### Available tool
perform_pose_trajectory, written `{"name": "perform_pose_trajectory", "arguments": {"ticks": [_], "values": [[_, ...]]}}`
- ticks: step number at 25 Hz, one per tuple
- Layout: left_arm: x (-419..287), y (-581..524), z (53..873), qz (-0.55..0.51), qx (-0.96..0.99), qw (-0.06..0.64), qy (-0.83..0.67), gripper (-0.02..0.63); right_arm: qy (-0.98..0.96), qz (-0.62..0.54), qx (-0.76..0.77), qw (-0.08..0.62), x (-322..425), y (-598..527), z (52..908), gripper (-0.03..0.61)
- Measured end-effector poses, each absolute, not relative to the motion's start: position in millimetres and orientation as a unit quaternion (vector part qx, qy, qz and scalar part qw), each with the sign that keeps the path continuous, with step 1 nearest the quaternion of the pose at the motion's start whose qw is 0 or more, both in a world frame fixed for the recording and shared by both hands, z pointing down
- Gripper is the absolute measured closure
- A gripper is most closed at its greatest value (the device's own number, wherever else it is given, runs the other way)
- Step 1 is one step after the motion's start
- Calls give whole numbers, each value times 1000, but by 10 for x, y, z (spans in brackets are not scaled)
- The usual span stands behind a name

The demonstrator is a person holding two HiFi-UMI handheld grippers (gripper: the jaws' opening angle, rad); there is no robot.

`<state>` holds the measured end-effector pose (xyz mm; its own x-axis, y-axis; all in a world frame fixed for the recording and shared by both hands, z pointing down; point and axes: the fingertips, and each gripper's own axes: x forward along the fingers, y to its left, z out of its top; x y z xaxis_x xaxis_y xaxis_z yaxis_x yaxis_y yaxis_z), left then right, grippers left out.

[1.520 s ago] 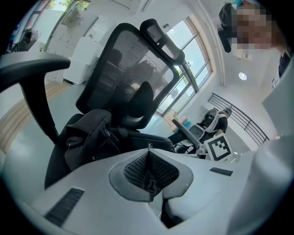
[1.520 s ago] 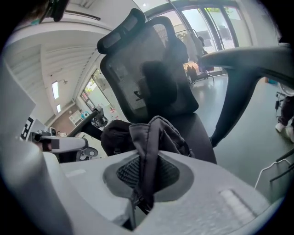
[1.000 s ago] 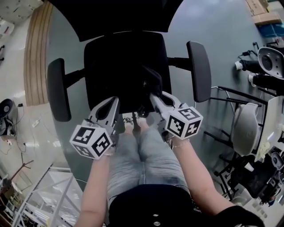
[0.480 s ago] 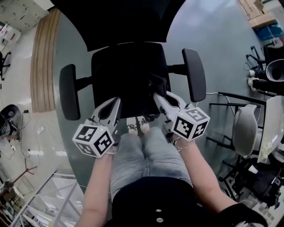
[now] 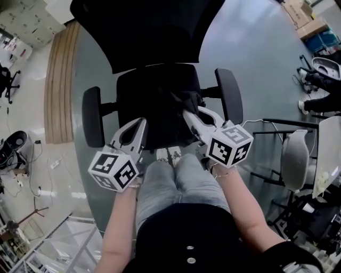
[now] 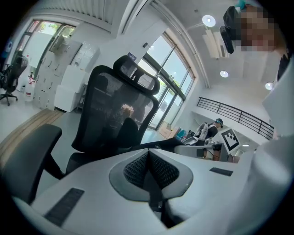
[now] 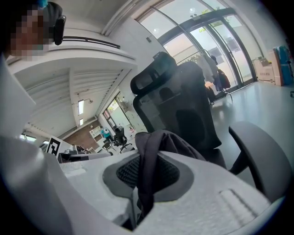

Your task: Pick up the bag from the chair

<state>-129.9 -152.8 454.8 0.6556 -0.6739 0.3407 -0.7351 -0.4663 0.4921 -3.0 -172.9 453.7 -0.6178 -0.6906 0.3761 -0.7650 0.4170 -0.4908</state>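
Note:
The black bag (image 5: 187,99) is bunched over the right side of the black office chair's seat (image 5: 152,90). My right gripper (image 5: 186,113) is shut on the bag's strap (image 7: 148,153), which loops up out of the jaws above the bag's fabric (image 7: 177,140). My left gripper (image 5: 140,122) hovers over the seat's front left. Its pads are together on a thin dark strip of the bag (image 6: 149,181), and a black band (image 6: 158,146) runs from them towards the right gripper. The chair's mesh backrest (image 6: 110,114) stands ahead in both gripper views (image 7: 193,101).
The chair's armrests (image 5: 92,117) (image 5: 229,95) flank both grippers. My legs (image 5: 170,181) are just in front of the seat. A pale chair (image 5: 295,160) and dark equipment stand at the right, a wooden strip (image 5: 57,85) lies at the left, boxes (image 5: 303,13) lie far back.
Both grippers have risen together above the seat, and the bag's bunched top has come up with the right one. The chair looks smaller and lower in the head view.

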Motion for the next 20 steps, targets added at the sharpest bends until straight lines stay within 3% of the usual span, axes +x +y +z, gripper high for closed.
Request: {"name": "perform_pose_trajectory", "arguments": {"ticks": [20], "values": [[-1253,-1586,3642,-37,877,263,-400,597,-873,272,403,-29,-109,-1754,3198,531]]}}
